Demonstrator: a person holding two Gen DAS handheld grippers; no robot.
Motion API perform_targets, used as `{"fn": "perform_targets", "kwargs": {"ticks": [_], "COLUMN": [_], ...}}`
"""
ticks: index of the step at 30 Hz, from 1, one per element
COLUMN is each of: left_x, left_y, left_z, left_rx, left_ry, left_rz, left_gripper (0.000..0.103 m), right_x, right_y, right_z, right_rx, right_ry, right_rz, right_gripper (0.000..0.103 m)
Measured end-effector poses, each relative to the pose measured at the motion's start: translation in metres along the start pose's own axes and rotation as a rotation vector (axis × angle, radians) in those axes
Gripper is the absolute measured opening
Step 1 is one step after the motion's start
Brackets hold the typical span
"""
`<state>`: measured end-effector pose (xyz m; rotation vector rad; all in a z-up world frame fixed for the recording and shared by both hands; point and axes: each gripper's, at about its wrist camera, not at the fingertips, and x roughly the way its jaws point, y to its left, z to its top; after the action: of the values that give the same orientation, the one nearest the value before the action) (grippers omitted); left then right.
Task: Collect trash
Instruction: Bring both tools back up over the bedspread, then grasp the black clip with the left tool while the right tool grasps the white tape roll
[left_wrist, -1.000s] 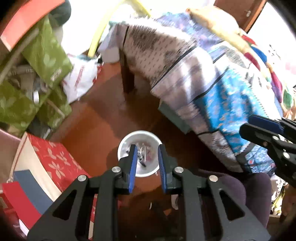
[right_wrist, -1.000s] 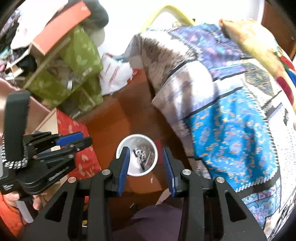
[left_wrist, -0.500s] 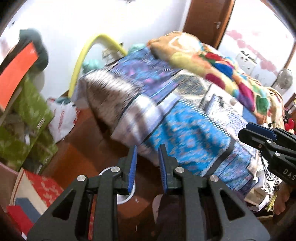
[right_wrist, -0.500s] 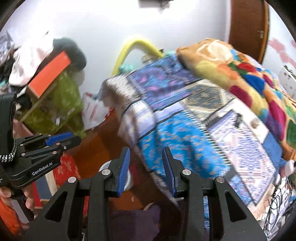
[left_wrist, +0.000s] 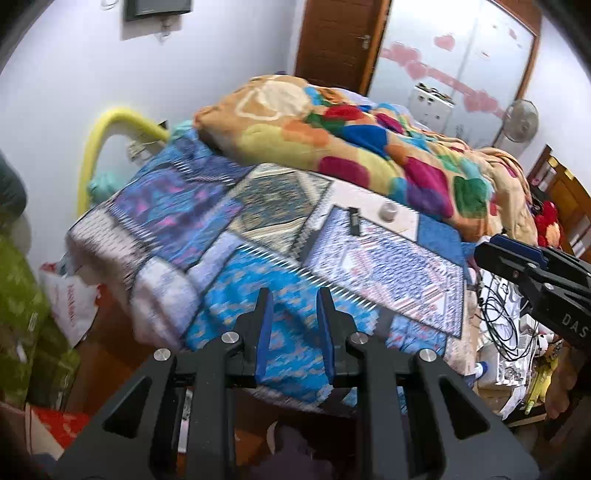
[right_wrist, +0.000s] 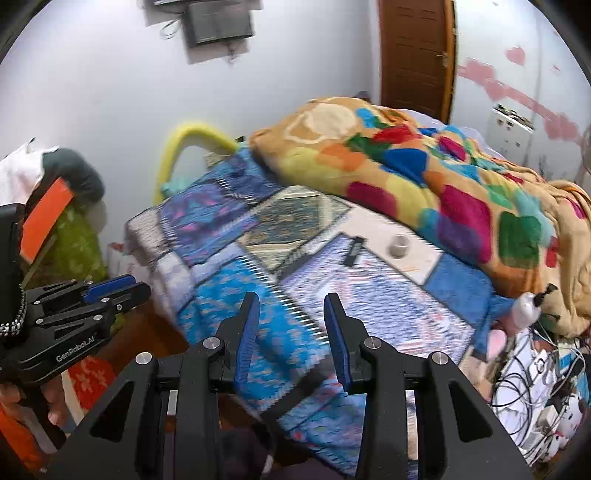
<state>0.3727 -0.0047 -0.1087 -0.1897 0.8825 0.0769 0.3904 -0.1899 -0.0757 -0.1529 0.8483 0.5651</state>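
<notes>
A small white cup-like piece (left_wrist: 388, 211) and a flat black strip (left_wrist: 354, 220) lie on the patchwork bedspread (left_wrist: 258, 258); both show in the right wrist view too, the cup (right_wrist: 399, 245) and the strip (right_wrist: 354, 251). My left gripper (left_wrist: 294, 314) is open and empty, held above the near edge of the bed. My right gripper (right_wrist: 291, 317) is open and empty, also above the near edge. Each gripper shows in the other's view, the right one (left_wrist: 532, 266) and the left one (right_wrist: 92, 295). The white bin is out of view.
A colourful blanket (left_wrist: 351, 140) is heaped at the back of the bed. Tangled cables (right_wrist: 535, 373) and small items lie at the right. Green bags (left_wrist: 26, 314) and a white plastic bag (left_wrist: 74, 299) stand at the left. A yellow hoop (left_wrist: 107, 125) leans on the wall.
Both grippers have tilted up from the white bin on the floor to face the top of the bed. The bin has dropped out of view. Both jaws stay open.
</notes>
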Motion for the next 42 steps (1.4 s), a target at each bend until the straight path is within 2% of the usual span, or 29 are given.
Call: {"fn": "perform_targets", "kwargs": {"ticks": [5, 9, 13, 15, 17, 20, 29, 34, 36, 37, 42], "left_x": [0.034, 0.075, 0.114, 0.138, 0.158, 0.186, 0.254, 0.276, 0.282, 0.285, 0.299], "left_y": [-0.032, -0.053, -0.062, -0.066, -0.066, -0.064, -0.06, -0.062, -0.065, -0.066, -0.077], "left_z": [0.019, 0.033, 0.045, 0.052, 0.058, 0.066, 0.075, 0.076, 0.077, 0.078, 0.08], "left_rx": [0.047, 0.074, 0.095, 0.099, 0.096, 0.085, 0.065, 0.073, 0.084, 0.088, 0.092], "left_ry": [0.013, 0.039, 0.055, 0.06, 0.07, 0.09, 0.133, 0.143, 0.148, 0.148, 0.144], "left_rz": [-0.032, -0.054, -0.049, -0.056, -0.067, -0.083, -0.101, -0.12, -0.122, -0.122, -0.145], "left_gripper": [0.029, 0.03, 0.041, 0.046, 0.048, 0.048, 0.048, 0.048, 0.048, 0.048, 0.048], "right_x": [0.012, 0.04, 0.08, 0.099, 0.117, 0.145, 0.224, 0.253, 0.258, 0.259, 0.244], "right_y": [-0.044, -0.079, -0.108, -0.118, -0.125, -0.135, -0.148, -0.144, -0.144, -0.145, -0.148], "right_z": [0.007, 0.011, 0.016, 0.019, 0.021, 0.025, 0.037, 0.039, 0.037, 0.036, 0.032], "right_rx": [0.061, 0.119, 0.16, 0.163, 0.161, 0.153, 0.133, 0.073, 0.069, 0.066, 0.083], "right_ry": [-0.018, 0.007, 0.05, 0.07, 0.072, 0.077, 0.109, 0.123, 0.125, 0.132, 0.069], "right_rz": [-0.039, -0.06, -0.055, -0.06, -0.082, -0.116, -0.104, -0.166, -0.174, -0.175, -0.172], "right_gripper": [0.033, 0.033, 0.033, 0.037, 0.054, 0.058, 0.058, 0.058, 0.046, 0.035, 0.034]}}
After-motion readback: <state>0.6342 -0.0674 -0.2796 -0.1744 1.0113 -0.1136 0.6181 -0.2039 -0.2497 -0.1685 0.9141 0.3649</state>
